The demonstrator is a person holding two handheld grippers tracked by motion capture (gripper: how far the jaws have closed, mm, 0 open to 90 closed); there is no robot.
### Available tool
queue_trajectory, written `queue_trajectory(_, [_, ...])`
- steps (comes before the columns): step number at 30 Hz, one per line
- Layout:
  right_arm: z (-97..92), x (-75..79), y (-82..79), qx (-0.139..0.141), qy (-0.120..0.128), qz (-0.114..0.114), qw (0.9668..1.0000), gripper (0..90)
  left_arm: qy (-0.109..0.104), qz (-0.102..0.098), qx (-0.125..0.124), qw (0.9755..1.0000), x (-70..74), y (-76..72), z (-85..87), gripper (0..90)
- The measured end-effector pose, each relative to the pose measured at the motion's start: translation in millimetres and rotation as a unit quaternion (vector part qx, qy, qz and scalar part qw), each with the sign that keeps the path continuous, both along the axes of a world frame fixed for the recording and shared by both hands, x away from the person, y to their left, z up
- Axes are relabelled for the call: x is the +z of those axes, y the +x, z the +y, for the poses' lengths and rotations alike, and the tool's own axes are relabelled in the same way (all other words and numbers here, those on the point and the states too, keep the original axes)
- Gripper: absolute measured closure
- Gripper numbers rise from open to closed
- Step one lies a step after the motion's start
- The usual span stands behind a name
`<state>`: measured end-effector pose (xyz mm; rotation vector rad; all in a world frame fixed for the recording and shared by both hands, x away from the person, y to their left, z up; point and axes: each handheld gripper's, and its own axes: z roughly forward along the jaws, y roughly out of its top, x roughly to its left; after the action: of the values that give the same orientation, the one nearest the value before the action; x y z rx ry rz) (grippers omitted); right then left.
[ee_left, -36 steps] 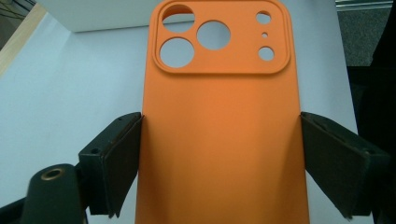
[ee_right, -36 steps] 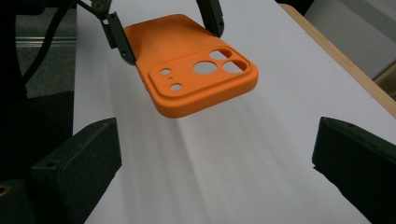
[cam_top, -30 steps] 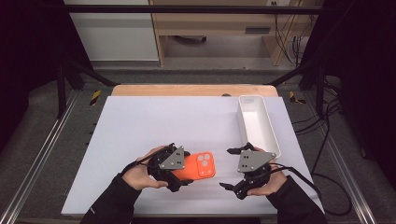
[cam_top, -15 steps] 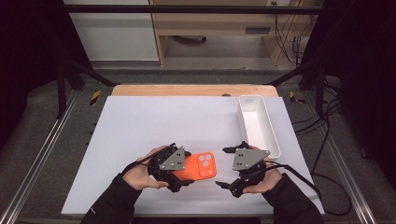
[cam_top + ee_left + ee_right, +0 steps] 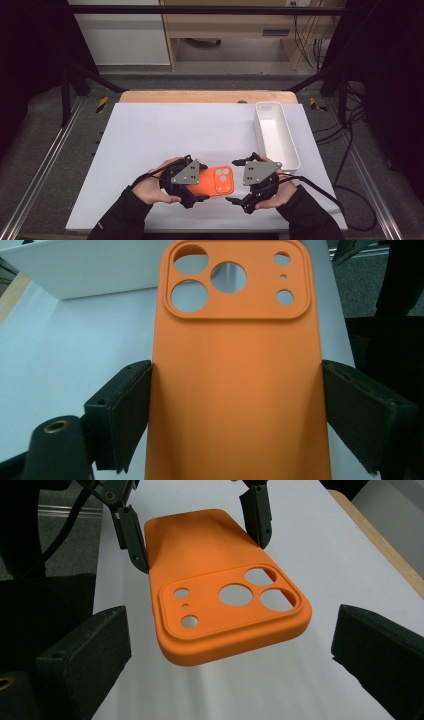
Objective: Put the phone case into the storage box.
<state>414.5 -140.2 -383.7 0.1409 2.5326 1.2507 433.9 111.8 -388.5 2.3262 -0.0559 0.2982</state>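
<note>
Right, your white table (image 5: 165, 135) fills most of the high view, w/ a wooden strip along its far edge. One long white tray (image 5: 276, 134) sits at the table's right side, running front to back; its inside looks bare from above.

One orange phone case (image 5: 216, 180) sits near the table's front edge, between your two hands, camera-cutout end toward your right. In the high view its left part is hidden under your left gripper (image 5: 192, 186) & the grey plate on top. Your left gripper's jaws are clamped on the case's long sides, one pad per side, and the left gripper view (image 5: 235, 390) cuts the case's near end off at the bottom edge. Can't tell if the case rests on the table or is lifted off it.

Your right gripper (image 5: 239, 181) is just beside the cutout end, jaws spread wide apart, not touching the case (image 5: 220, 605); they're either side of that end w/ clear gaps.

Cutouts counted: 3 big round holes, 2 smaller, 1 tiny.
</note>
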Motion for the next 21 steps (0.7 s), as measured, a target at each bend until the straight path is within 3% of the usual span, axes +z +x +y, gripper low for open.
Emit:
queue_trajectory(15, [5.3,-6.3,-1.2,0.014,-0.005,0.004,0.9999,3.3,-0.006,0.006,-0.019,0.9998,0.2,-3.2,-3.7,15.6])
queue_trajectory(21, [7.2,-9.1,-1.7,0.013,-0.003,-0.005,0.9999,5.2,-0.014,0.011,-0.028,0.9994,1.4,-4.0,-4.0,15.5])
